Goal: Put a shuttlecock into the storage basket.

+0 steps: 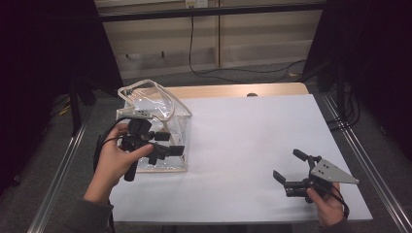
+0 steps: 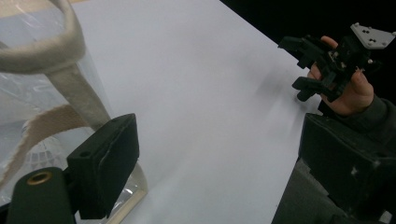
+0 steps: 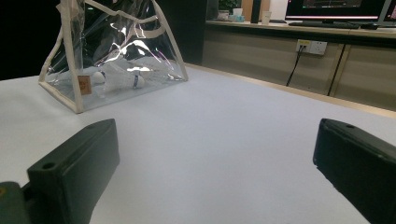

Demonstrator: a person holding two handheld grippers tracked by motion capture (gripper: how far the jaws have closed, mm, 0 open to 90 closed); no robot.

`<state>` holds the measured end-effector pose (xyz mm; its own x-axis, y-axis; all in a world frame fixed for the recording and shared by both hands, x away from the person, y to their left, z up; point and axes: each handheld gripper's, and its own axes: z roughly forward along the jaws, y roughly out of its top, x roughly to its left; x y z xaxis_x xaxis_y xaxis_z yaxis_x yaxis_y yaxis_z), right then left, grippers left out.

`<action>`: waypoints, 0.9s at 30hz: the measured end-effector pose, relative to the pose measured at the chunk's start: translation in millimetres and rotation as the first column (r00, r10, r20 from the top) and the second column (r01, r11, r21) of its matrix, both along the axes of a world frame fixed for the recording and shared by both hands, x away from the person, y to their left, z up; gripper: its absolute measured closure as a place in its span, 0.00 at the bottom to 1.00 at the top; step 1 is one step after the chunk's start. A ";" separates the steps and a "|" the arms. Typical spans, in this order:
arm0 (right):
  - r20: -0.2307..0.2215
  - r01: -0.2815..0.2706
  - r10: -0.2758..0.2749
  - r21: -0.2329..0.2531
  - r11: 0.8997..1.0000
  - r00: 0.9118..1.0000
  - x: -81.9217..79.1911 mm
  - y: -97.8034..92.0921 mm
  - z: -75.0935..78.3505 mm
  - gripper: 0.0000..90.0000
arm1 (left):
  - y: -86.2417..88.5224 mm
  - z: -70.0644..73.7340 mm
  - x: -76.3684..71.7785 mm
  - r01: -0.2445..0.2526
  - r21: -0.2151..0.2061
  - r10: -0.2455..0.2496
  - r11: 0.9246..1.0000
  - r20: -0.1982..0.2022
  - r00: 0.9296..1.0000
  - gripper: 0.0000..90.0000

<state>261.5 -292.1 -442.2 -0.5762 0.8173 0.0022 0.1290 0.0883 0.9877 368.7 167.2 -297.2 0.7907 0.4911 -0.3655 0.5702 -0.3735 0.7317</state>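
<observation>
A clear plastic bag with cream trim and handles stands at the table's left. Small white items, one of them a shuttlecock, lie inside the bag. My left gripper hovers at the bag's front right side, open, jaws pointing right. In the left gripper view the cream handle is close on the left, and one jaw of the left gripper sits beside the bag's bottom corner, with only white table between the jaws. My right gripper is low at the front right, open and empty, and the right gripper faces the bag.
A white sheet covers the table, with a wooden strip along its far edge. Metal rails run beside both sides. Cables lie on the floor behind. A wall socket and monitors are far off.
</observation>
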 end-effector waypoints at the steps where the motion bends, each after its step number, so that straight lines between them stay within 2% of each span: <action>1: 0.001 0.001 -0.001 0.002 1.000 1.000 0.0 0.0 0.1 0.00 | -0.2 -1.3 -0.1 0.002 0.000 -0.002 1.000 -0.003 1.000 0.13; 27: 0.003 0.000 0.000 0.001 1.000 1.000 -0.3 -0.2 0.3 0.00 | -0.2 -32.1 -4.4 0.024 0.002 -0.024 1.000 -0.006 1.000 0.11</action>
<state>261.3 -292.2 -441.9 -0.5760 0.8174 0.0014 0.1264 0.0874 0.9881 364.3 167.0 -329.3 0.8000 0.4729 -0.3692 0.5653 -0.3882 0.7278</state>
